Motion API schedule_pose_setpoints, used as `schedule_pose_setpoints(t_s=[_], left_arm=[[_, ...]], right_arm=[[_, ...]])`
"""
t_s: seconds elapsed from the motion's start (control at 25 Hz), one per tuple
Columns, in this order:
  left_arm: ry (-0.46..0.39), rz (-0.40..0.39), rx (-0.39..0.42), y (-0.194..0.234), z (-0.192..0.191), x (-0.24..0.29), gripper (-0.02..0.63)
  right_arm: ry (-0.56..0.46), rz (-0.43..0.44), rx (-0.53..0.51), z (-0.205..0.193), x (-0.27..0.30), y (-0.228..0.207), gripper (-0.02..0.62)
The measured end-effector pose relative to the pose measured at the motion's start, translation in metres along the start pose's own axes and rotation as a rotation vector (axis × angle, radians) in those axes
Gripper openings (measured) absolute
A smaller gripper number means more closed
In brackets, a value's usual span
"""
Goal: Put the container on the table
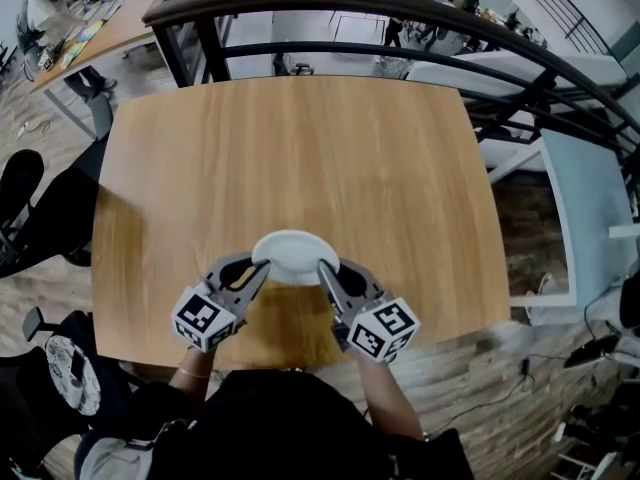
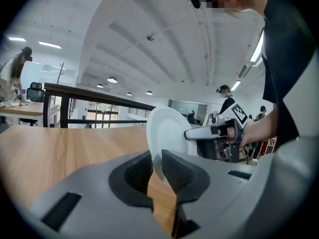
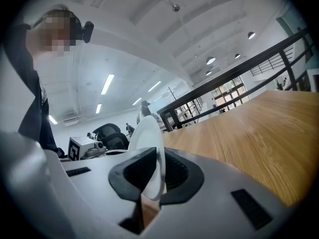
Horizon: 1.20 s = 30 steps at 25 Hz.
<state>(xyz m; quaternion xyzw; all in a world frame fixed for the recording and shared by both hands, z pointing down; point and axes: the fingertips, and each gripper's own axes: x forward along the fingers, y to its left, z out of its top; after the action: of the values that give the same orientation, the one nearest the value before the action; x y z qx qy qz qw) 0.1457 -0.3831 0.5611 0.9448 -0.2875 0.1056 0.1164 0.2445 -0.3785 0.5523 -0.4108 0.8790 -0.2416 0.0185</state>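
The container (image 1: 295,256) is a shallow white dish, held by its rim between both grippers over the near edge of the wooden table (image 1: 300,138). My left gripper (image 1: 261,269) is shut on its left rim, and my right gripper (image 1: 326,272) is shut on its right rim. In the left gripper view the dish (image 2: 167,131) stands edge-on in the left gripper (image 2: 157,164), with the right gripper (image 2: 209,132) clamped on its far side. In the right gripper view the dish's rim (image 3: 147,133) sits pinched in the right gripper (image 3: 158,176). Whether the dish touches the tabletop I cannot tell.
A black curved railing (image 1: 400,8) runs behind the table's far edge. Black office chairs (image 1: 30,208) stand at the left. Another desk with a seated person (image 1: 60,8) is at the back left. A white bench (image 1: 590,198) lies to the right.
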Motion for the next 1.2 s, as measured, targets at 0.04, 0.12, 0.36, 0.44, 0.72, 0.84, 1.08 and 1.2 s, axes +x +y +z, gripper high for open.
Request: schedule_pose_setpoints(t_s=[0.04,0.12,0.36,0.44,0.72,0.84,1.08,1.2], left_arm=[[0.009,0.002,-0.004,0.002,-0.004,0.001,0.044],[0.030,0.004,-0.012,0.007,-0.013,0.005,0.046],[0.072,0.009,-0.035,0.019,-0.030,0.015,0.049],[0.081,0.005,-0.038,0.018,-0.033,0.017,0.054],[0.145,-0.016,-0.042,0.024,-0.058,0.025,0.069],[0.148,-0.023,-0.042,0.025,-0.058,0.028,0.071],[0.161,-0.034,-0.064,0.028,-0.066,0.034,0.088],[0.181,-0.028,-0.061,0.031,-0.073,0.034,0.097]], right_arm=[[0.007,0.000,0.004,-0.003,0.002,-0.002,0.026],[0.022,-0.005,0.013,-0.008,0.007,-0.008,0.026],[0.066,-0.015,0.046,-0.024,0.021,-0.022,0.026],[0.081,-0.015,0.057,-0.029,0.022,-0.026,0.026],[0.142,-0.031,0.084,-0.045,0.030,-0.039,0.026],[0.156,-0.034,0.095,-0.051,0.031,-0.042,0.026],[0.179,-0.052,0.128,-0.059,0.036,-0.049,0.026],[0.194,-0.056,0.133,-0.065,0.038,-0.050,0.026]])
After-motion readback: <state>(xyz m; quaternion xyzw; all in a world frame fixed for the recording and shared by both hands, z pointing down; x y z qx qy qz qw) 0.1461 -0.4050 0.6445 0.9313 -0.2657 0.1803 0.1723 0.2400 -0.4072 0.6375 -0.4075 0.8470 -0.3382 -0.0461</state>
